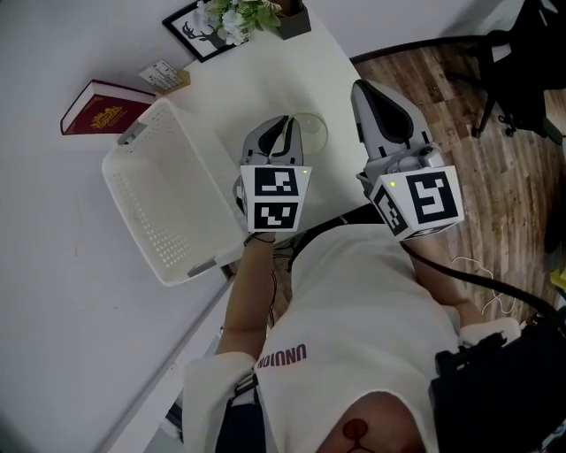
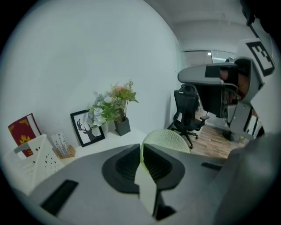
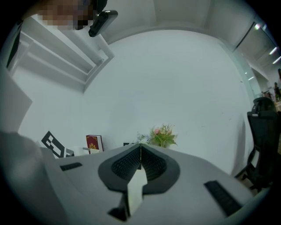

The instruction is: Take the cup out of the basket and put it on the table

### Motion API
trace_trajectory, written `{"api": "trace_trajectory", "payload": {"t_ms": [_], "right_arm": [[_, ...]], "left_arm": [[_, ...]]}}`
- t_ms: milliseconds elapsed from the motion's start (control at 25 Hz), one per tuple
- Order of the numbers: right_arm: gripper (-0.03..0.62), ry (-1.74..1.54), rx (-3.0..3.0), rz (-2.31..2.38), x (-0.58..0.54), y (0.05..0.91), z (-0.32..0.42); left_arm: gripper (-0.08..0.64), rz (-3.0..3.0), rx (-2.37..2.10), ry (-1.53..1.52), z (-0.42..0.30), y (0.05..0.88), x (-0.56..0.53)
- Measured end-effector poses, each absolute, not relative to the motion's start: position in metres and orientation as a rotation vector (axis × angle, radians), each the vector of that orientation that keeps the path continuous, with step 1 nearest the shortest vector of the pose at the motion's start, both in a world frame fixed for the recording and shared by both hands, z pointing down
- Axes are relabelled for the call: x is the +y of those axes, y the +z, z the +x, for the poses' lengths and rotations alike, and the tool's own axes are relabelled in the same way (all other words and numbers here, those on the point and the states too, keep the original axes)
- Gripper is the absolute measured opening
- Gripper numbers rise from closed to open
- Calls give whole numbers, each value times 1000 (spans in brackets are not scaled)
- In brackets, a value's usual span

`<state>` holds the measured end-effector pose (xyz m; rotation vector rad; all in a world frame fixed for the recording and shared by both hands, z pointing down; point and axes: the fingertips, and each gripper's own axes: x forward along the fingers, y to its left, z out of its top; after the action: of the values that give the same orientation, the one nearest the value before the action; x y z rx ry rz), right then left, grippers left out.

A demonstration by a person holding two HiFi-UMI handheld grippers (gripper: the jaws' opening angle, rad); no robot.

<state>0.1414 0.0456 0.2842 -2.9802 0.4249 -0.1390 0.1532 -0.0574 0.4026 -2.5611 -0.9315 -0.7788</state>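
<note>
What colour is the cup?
The cup is pale green with a fine dotted texture. It shows best in the left gripper view.

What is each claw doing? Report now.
Left claw: closed on the cup.
Right claw: closed, empty.

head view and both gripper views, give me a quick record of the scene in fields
cup: pale green, outside the basket, over the table; resting or lifted cannot be told
left gripper: jaws closed on the cup's rim
right gripper: jaws together, nothing between them, to the right of the cup
basket: white, perforated, nothing visible inside, left of the cup
table: white
far end of table: red book, framed deer picture, flowers
</note>
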Motion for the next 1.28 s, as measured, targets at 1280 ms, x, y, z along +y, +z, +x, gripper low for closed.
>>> {"api": "trace_trajectory", "payload": {"t_ms": [1280], "right_arm": [[20, -183, 374, -2992, 56, 294, 143]], "left_arm": [[34, -2461, -942, -1095, 143, 498, -61]]}}
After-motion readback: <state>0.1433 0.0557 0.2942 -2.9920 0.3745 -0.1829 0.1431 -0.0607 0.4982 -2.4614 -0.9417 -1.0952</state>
